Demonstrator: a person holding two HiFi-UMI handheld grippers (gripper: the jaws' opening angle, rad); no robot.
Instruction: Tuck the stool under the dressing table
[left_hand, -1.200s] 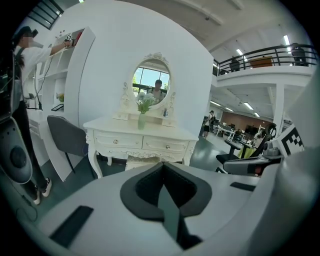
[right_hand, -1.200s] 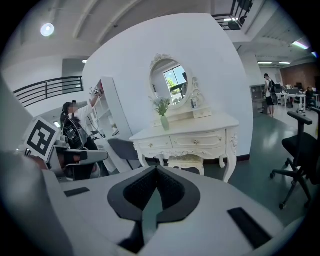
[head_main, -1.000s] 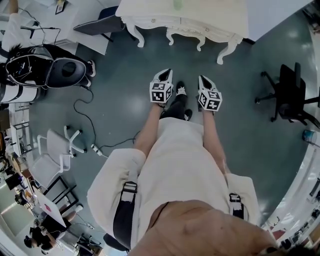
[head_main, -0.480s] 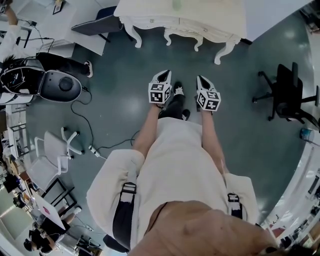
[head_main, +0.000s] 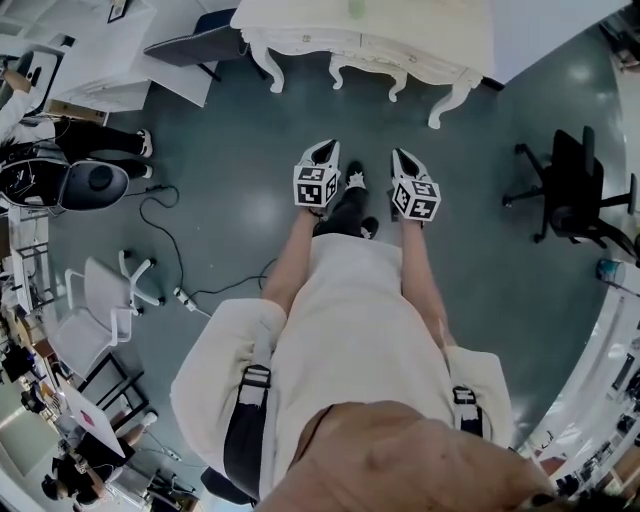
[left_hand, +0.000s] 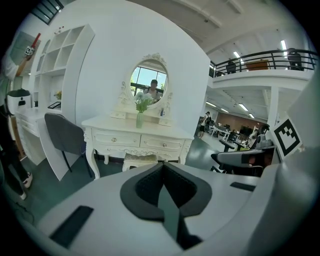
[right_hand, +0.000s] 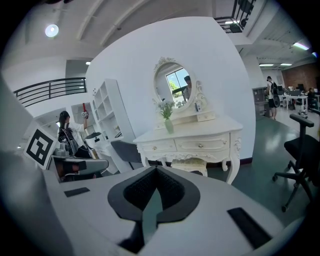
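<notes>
Left gripper (left_hand: 162, 166) pressed together, nothing between its jaws; right gripper (right_hand: 156, 170) the same. Both were side by side above the floor (head_main: 240, 180), well apart from the dressing table (left_hand: 112, 138). Stool (left_hand: 141, 160) sat tucked beneath it, between the front legs. Green vase (left_hand: 139, 120) stood on its surface.

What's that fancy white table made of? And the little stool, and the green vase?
The dressing table looks like wood painted glossy cream-white: carved curly legs and trim, small knobs. The stool seems the same painted wood with a pale padded top, probably fabric, though it's too small to be sure. The vase looks like tinted green glass, slightly see-through.
</notes>
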